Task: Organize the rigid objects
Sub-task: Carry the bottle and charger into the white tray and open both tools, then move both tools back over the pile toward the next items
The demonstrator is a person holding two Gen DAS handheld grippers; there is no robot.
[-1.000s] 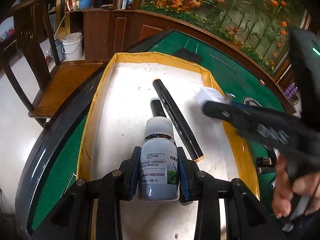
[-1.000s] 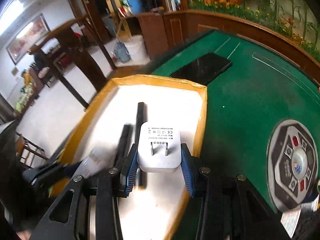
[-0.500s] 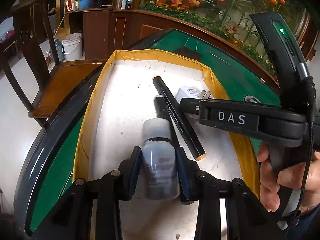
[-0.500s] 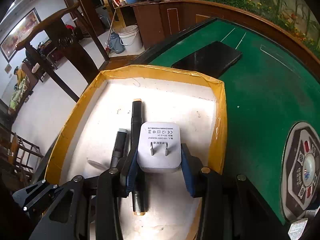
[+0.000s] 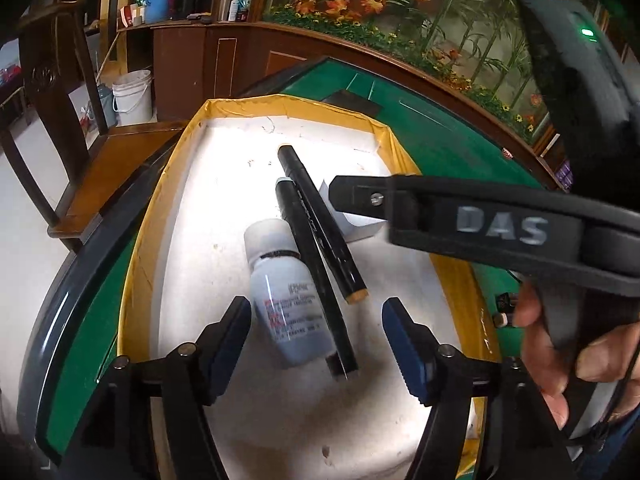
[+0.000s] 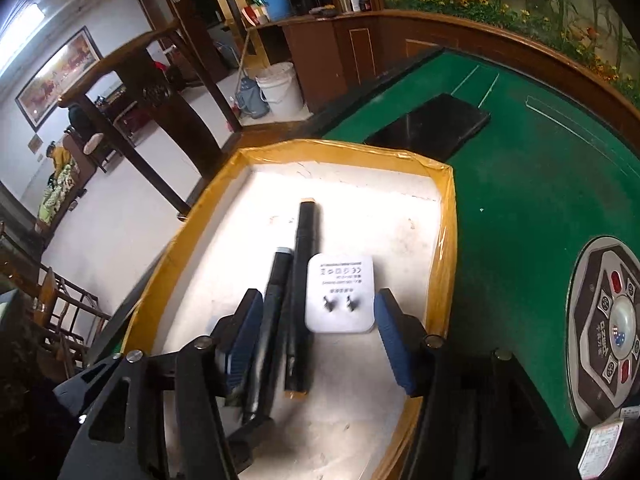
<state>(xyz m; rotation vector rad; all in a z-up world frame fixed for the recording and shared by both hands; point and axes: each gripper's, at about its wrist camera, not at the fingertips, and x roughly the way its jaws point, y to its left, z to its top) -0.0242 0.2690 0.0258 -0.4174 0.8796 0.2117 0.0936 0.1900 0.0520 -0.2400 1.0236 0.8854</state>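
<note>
Where the yellow-taped tray (image 5: 152, 216) sits on the green table (image 6: 520, 208), four loose things lie on its white floor: one bottle, two markers, one charger.

Bottle (image 5: 288, 296): one, white cap, pale body with printed label, lying on its side. It lies between the spread fingers of the left gripper (image 5: 316, 344), nearer the left pad; neither blue pad touches it. Jaws have just been opening and stand wide, holding nothing.

Markers: two, both black, side by side and touching along part of their length. The longer marker (image 5: 320, 224) has a tan end cap toward the camera in the left wrist view. The shorter marker (image 5: 316, 280) has a grey tip at the far end and lies against the bottle's right side.

Charger (image 6: 340, 296): one, white, flat on its back, two prongs up, just right of the longer marker. It sits between the fingers of the right gripper (image 6: 316, 344), a visible gap on each side. Jaws have just been opening; nothing gripped.

Right gripper also crosses the left wrist view, "DAS" on its side, a hand (image 5: 568, 356) around its handle.

Off the tray: one black flat slab (image 6: 432, 128) on the felt beyond it, one round control panel (image 6: 608, 328) set in the table at right.
</note>
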